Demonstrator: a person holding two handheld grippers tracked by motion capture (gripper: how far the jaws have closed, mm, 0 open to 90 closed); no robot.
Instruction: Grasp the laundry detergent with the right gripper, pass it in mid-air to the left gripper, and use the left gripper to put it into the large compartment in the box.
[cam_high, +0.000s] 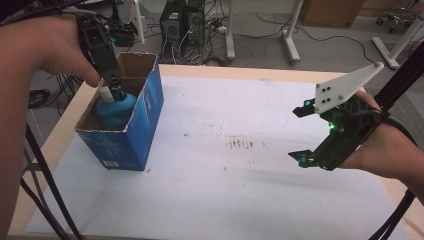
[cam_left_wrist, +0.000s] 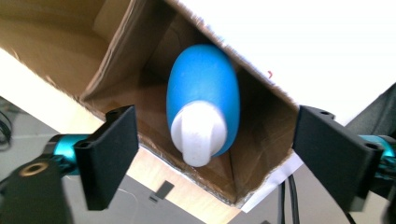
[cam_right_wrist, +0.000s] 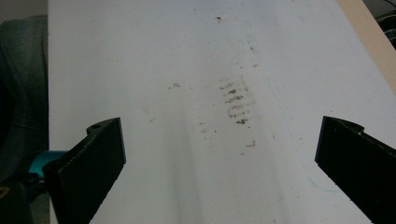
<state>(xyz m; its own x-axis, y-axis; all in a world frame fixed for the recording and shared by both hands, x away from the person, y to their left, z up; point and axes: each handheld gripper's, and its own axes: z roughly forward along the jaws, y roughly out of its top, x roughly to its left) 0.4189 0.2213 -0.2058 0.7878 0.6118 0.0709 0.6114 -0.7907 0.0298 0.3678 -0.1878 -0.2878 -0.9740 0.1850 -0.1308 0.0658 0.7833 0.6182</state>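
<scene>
The left gripper (cam_left_wrist: 212, 158) hangs above the box (cam_left_wrist: 261, 140), its 2 jaws wide apart and empty; the blue bottle (cam_left_wrist: 203, 93) stands inside the box, below and between them. The right gripper (cam_right_wrist: 219, 172) hovers over the desk (cam_right_wrist: 187, 46), jaws wide, holding nothing.

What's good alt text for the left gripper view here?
A blue bottle with a white cap stands inside an open cardboard box, seen from above. The left gripper has its two black jaws spread wide on either side of the cap, touching nothing. White table covering lies beyond the box.
</scene>
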